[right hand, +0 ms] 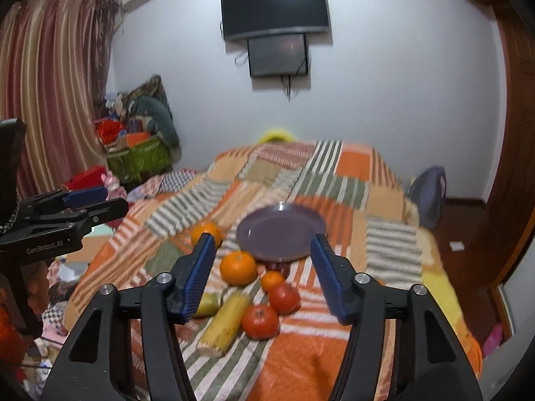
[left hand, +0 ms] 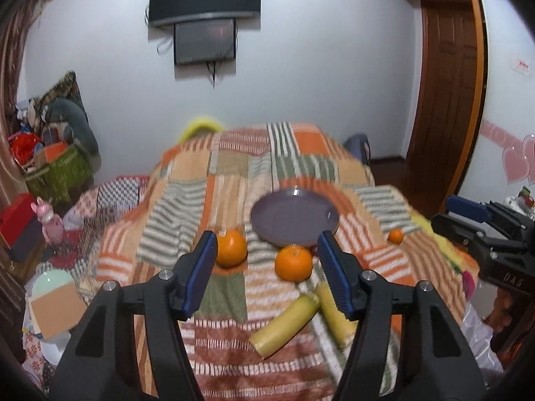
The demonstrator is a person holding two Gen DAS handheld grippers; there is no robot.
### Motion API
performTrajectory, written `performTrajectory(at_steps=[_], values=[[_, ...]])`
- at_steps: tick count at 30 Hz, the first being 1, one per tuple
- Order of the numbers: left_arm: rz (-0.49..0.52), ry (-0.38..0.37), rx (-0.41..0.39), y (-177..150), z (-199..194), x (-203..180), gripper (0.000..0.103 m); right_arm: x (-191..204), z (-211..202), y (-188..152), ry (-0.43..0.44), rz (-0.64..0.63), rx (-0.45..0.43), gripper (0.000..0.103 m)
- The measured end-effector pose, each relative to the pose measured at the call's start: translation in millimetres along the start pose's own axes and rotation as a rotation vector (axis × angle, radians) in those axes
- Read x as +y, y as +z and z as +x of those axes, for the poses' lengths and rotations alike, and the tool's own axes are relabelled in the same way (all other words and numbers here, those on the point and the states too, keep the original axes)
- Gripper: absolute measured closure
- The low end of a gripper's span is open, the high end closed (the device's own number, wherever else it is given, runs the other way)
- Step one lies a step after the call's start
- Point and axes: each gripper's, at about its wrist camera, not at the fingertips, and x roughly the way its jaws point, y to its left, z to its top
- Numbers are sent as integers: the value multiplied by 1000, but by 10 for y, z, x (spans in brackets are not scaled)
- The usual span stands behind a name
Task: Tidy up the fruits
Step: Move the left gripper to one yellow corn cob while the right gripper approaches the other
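Observation:
A purple plate (left hand: pixel 294 215) (right hand: pixel 281 232) lies empty on the patchwork bedspread. In front of it lie two big oranges (left hand: pixel 230 249) (left hand: pixel 293 263), a small orange (left hand: pixel 396 236), and two yellow corn-like pieces (left hand: pixel 284 327) (left hand: pixel 336 314). The right wrist view also shows two red tomatoes (right hand: pixel 284 297) (right hand: pixel 260 321), the small orange (right hand: pixel 272 280), a big orange (right hand: pixel 238 267) and a corn piece (right hand: pixel 224 325). My left gripper (left hand: pixel 267 250) is open and empty above the fruit. My right gripper (right hand: pixel 262 254) is open and empty above the fruit.
The bed (left hand: pixel 234 167) with its striped spread (right hand: pixel 334 180) fills the middle. Clutter and a green basket (left hand: pixel 57 170) stand on the floor at the left. A wooden door (left hand: pixel 448 83) is at the right. A TV (right hand: pixel 274 10) hangs on the far wall.

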Motion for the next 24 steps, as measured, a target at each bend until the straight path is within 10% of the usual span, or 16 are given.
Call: performTrajectory(at_steps=[24], values=[[66, -156, 485, -931, 1215, -38, 40, 219, 882, -660, 170, 54, 437, 57]])
